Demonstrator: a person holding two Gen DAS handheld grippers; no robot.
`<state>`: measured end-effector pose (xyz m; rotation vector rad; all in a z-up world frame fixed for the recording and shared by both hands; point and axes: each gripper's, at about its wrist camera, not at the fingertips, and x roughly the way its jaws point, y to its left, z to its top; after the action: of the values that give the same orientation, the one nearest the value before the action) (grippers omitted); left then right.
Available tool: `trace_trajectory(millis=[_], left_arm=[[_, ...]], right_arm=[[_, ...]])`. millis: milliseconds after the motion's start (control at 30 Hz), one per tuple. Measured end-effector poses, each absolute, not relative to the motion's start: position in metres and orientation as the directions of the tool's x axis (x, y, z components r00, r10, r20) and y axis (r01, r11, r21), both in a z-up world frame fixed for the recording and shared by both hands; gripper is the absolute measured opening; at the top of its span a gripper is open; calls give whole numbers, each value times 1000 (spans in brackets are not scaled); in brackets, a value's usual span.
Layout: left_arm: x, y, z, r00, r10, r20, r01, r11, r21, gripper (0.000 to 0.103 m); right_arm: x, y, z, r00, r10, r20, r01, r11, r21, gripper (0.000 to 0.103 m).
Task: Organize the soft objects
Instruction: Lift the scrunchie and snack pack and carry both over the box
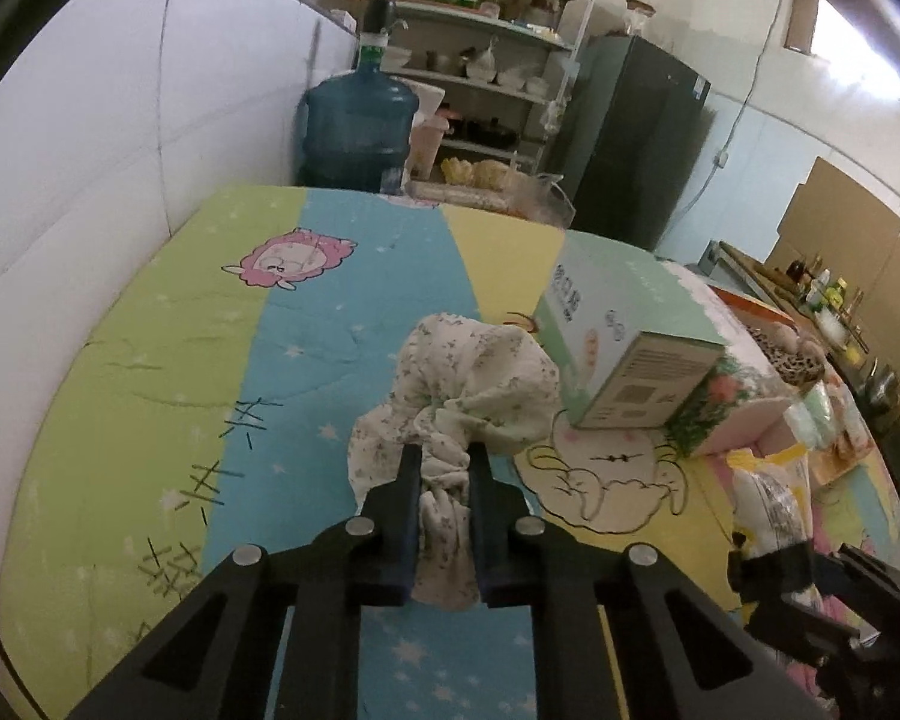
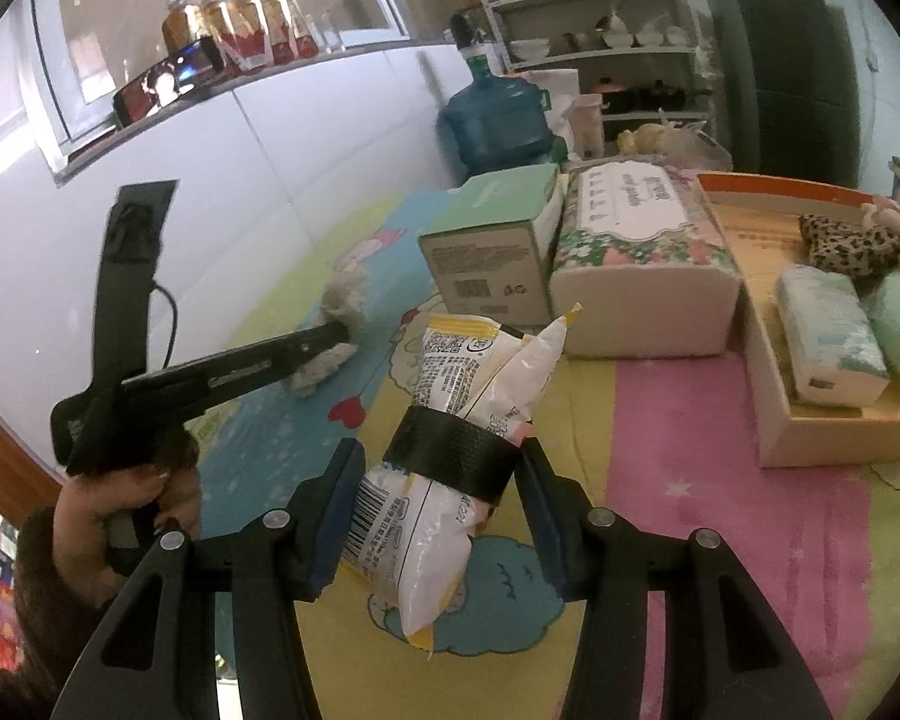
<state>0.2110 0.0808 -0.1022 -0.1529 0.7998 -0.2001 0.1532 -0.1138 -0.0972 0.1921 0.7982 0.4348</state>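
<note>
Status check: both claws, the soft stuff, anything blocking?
Left claw shut on floral cloth. Right claw gripping snack bag. Green box close beside cloth.

Left gripper [image 1: 444, 456] angled down, jaws nearly together and pinching a bunched floral cloth [image 1: 462, 384]; right gripper [image 2: 444, 468] angled down likewise, jaws half apart and pressed on a banded snack bag [image 2: 450, 450]; left hand [image 2: 120, 504] wrapped round its handle.
</note>
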Motion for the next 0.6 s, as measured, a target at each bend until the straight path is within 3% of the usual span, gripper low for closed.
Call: trace_trajectory(millis=[600], left_arm=[[154,10,-48,788,-224,-574,185,975,-126,14]], right_arm=[[132,-156,-74,702,412,-581,-259,907,331,53]])
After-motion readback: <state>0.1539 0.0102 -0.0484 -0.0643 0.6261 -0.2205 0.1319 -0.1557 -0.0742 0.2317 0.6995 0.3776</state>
